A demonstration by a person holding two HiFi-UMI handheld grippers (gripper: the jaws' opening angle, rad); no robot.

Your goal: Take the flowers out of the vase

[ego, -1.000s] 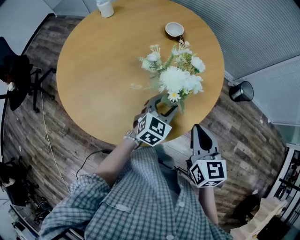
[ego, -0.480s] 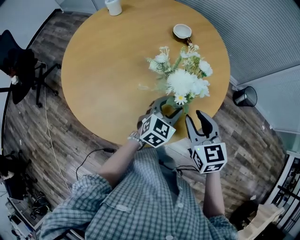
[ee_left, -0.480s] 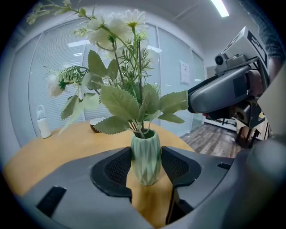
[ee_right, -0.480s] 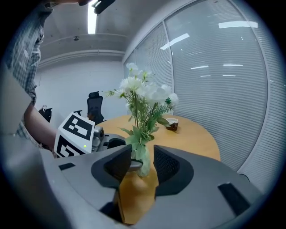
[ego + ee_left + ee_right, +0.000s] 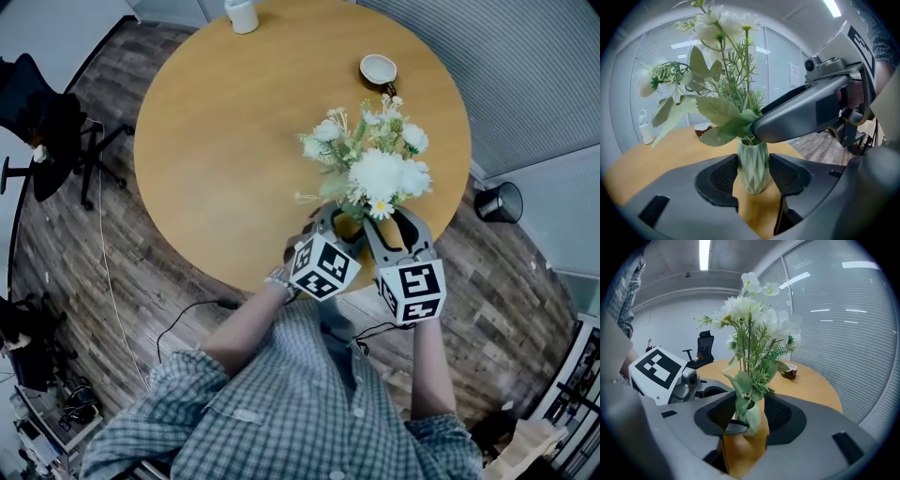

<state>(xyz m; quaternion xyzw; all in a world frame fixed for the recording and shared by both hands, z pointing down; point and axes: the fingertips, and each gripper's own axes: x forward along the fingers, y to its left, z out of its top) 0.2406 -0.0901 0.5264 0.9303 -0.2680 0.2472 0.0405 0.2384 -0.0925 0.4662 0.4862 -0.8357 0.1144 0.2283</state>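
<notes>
- Swinging in from the table's edge, the right gripper (image 5: 392, 225) now sits beside the left gripper (image 5: 337, 225) at the foot of the bouquet. Its jaws have just been opening and stand wide, with the lower stems and vase neck between them, untouched.
- Left gripper's 2 pads press on the small pale-green faceted vase (image 5: 753, 161), 1 on each side. They hold it upright near the near rim of the round tan wooden table (image 5: 216, 141).
- Every one of the white flowers with green leaves (image 5: 375, 164) is in the vase, stems bunched at its mouth.
- Handling, as a judgement: the bunch looks light, with fairly stiff stems, while the heads and leaves are soft and easy to crush. The best hold is low on the gathered stems, just above the vase's mouth. The vase looks light, smooth and easy to tip, so the left grip matters.
- Both grippers point forward and somewhat down, side by side, with their marker cubes towards the person.
</notes>
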